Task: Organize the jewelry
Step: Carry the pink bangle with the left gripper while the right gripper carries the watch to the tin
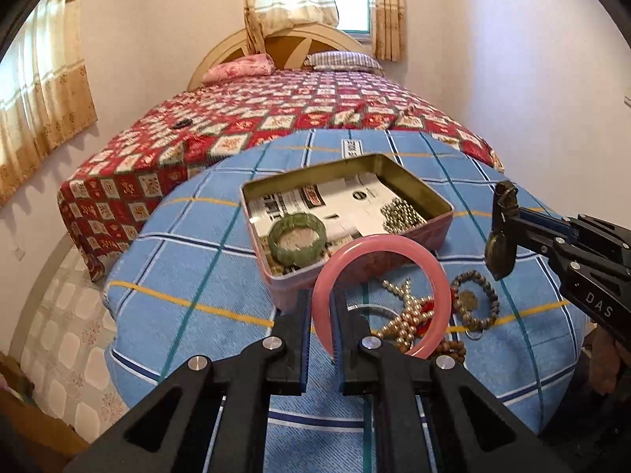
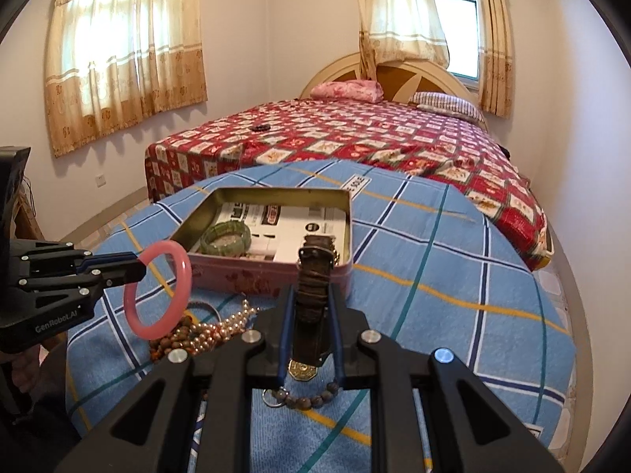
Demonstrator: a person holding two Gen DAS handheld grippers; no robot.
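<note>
Left gripper (image 1: pixel 320 317) is clamping down on the pink bangle (image 1: pixel 418 254), fingers pinching the ring's near-left rim and holding it up on edge above the blue checked cloth (image 1: pixel 189 260). From the right wrist view that same bangle (image 2: pixel 185 272) is hanging in the air off the gripper's (image 2: pixel 139 267) tip, clear of the cloth.

Right gripper (image 2: pixel 312 295) is closing tight on a dark brown watch (image 2: pixel 313 276), the strap running lengthwise between its fingers and the buckle end poking out past the tips. In the left view the watch (image 1: pixel 500 244) is dangling from the gripper (image 1: pixel 512 224), lifted off the cloth.

Just beneath and beyond the left fingers, a pile is lying loose on the cloth: a pearl necklace (image 1: pixel 406 315), a brown bead bracelet (image 1: pixel 475 295) with a coin-like charm inside its loop, and more wooden beads (image 1: pixel 453 351) beside it. Directly under the right gripper, a stretch of that bead bracelet (image 2: pixel 311 396) is showing too.

Farther ahead of both tools, the open pink tin (image 1: pixel 394 232) is sitting on the cloth, lined with printed paper (image 1: pixel 355 201). Inside, a green bangle (image 1: pixel 297 238) is resting at the near-left corner and a heap of silvery beads (image 1: pixel 402 215) at the right side.

Beyond the tin, a bed (image 1: pixel 276 118) with a red patterned cover is stretching away to the headboard.
</note>
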